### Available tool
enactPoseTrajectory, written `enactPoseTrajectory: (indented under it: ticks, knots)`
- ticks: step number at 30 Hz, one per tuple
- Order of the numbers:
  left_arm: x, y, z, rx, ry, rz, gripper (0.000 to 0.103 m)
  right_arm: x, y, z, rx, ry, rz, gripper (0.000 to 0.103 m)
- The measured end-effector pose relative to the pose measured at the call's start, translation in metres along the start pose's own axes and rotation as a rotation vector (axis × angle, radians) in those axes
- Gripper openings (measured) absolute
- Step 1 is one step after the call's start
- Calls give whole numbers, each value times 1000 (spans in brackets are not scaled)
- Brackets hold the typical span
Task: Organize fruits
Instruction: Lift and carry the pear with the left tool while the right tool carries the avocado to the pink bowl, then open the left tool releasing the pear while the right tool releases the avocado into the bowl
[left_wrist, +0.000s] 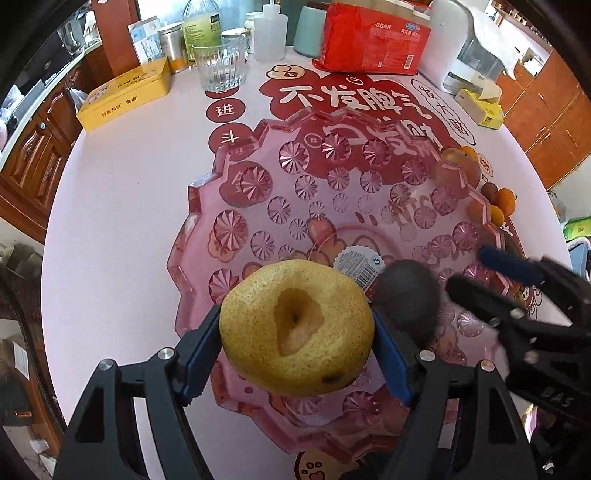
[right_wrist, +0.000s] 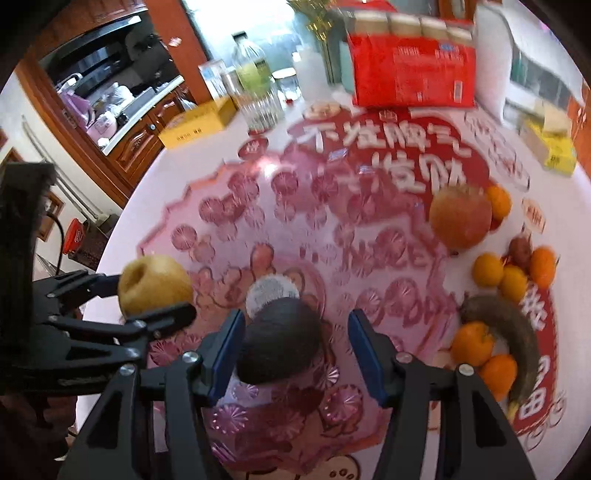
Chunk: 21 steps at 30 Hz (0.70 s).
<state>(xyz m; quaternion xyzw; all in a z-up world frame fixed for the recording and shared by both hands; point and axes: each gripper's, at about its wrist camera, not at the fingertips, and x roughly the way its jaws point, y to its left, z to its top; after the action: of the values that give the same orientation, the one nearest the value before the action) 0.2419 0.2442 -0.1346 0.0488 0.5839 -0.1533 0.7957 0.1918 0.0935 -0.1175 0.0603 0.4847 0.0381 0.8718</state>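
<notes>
Your left gripper (left_wrist: 295, 328) clamps a yellow pear (left_wrist: 295, 326) over the pink glass fruit plate (left_wrist: 207, 192), toward its six o'clock edge. At the pear's three o'clock, a dark avocado (right_wrist: 280, 339) sits between the right gripper (right_wrist: 295, 347) pads; only the left pad visibly touches, so the hold is uncertain. Lower both gently, apart, before releasing.
</notes>
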Motion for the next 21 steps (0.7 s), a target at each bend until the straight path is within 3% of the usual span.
enactPoseTrajectory:
  ticks: [2,4,11,21]
  knots:
    - [-8,1,0,-9,-37,-9,79,-6,2,3,-22,-25,-16,58]
    - [-18,1,2,-15,-81,-19,94,-12,2,4,-27,-39,-14,58]
    - [-39,1,-3,-51,-123,-22,95,-34,-3,-6,25,-75,-16,58]
    - [-63,-18,-29,-41,-140,-59,95,-61,-12,-48,99,-99,-29,59]
